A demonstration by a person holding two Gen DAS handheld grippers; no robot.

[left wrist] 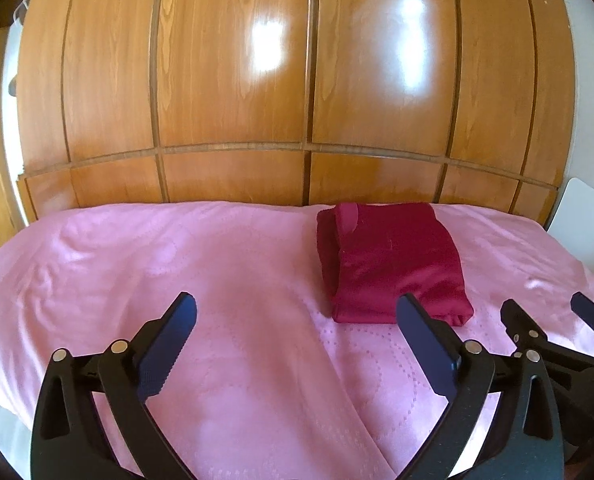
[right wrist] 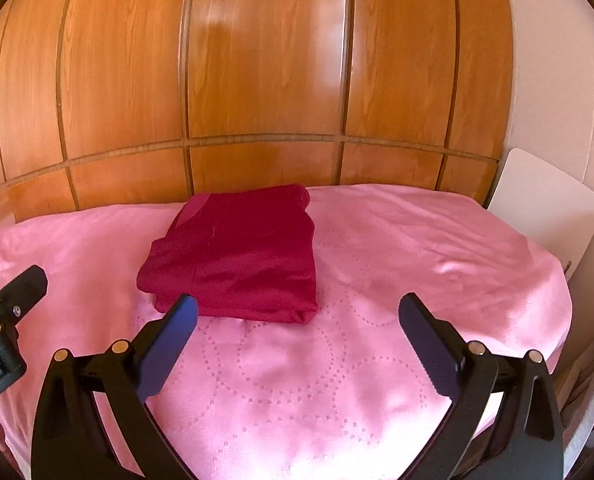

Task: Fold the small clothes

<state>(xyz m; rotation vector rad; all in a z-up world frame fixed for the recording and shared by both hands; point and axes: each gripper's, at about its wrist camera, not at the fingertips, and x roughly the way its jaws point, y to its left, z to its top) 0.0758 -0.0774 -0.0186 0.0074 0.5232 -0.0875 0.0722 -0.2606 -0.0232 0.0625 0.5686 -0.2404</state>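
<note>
**While both tools hang loose, the shirt's folded**

While the left tool [left wrist: 297, 320] and right tool [right wrist: 297, 316] gape wide, gripping nothing, the dark red folded garment [right wrist: 237, 256] lies on the pink bed [right wrist: 417, 260], far side, near the wooden wardrobe [right wrist: 257, 60].

A bed [left wrist: 177, 280] under a pink bedspread [right wrist: 377, 360] fills the lower half of both views. The spread is stitched with rings of small dotted squares and lies slightly wrinkled toward its edges. Right behind the bed stands a tall wooden wardrobe [left wrist: 233, 80] of glossy orange-brown panels, split by dark upright seams and one level seam low down, just above the bed. Two bright patches of light [left wrist: 267, 46] gleam on its doors. To the right of the wardrobe rises a pale wall [right wrist: 557, 80], and a white board [right wrist: 545, 200] with rounded corners leans beside the bed's right edge.
</note>
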